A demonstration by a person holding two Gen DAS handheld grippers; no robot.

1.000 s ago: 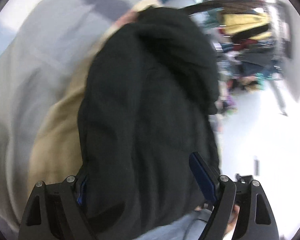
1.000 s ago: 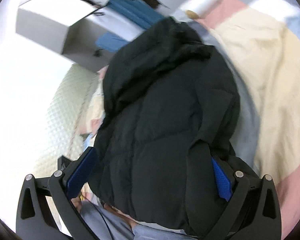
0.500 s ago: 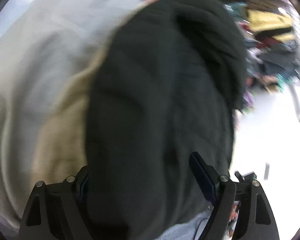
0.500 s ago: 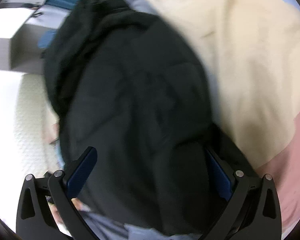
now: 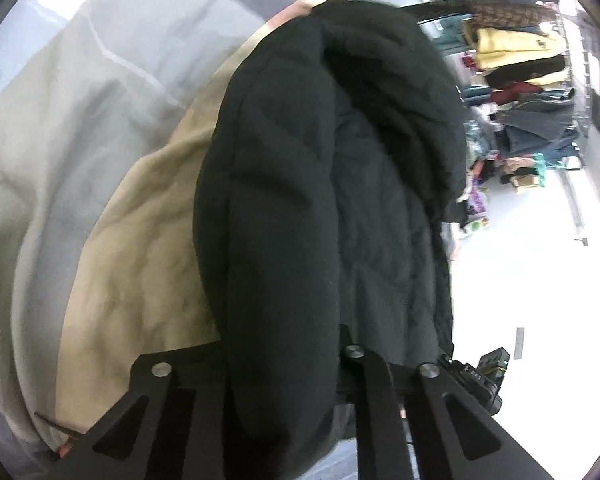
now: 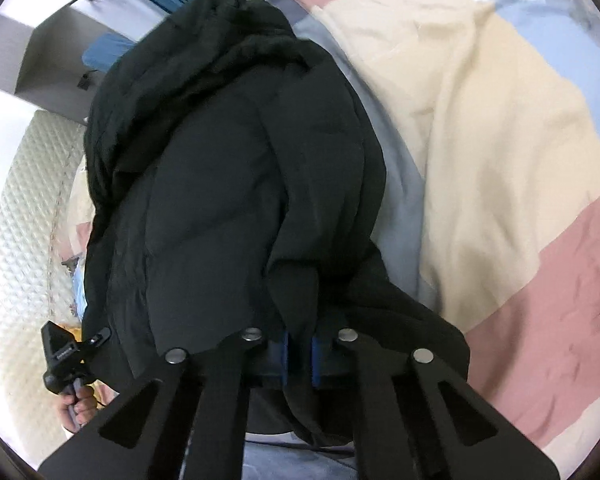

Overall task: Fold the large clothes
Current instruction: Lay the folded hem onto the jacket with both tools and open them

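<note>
One black puffer jacket (image 5: 320, 208) lay bunched lengthwise on the bed, over the patchwork quilt (image 6: 500, 128), with its hood end far from the cameras and its near hem at the two claws. That made sense for a fold: each claw had a share of the same end of the jacket, so the garment could be carried or doubled over as one piece instead of sliding apart.

The left claw (image 5: 284, 364) was clenched on a thick padded roll of the jacket; the fabric bulged out between its fingers and hid the pads. The right claw (image 6: 298, 360) was pinched nearly closed on a thinner edge of the jacket, with the blue pads (image 6: 315, 360) just visible on either side of the cloth. Judged from this, the puffy filling called for a firm grasp, since slick, springy fabric tends to slip free.

In the right wrist view, the person's hand (image 6: 78, 404) on the handle of the other gripper showed to the left of the jacket. Beyond the jacket on that side stood a grey box (image 6: 56, 52).

In the left wrist view, one clothes rack (image 5: 528, 76) hung with several garments stood to the right of the jacket, well apart from it.

Counted: one jacket, two claws, one quilt, one rack, one grey box.
</note>
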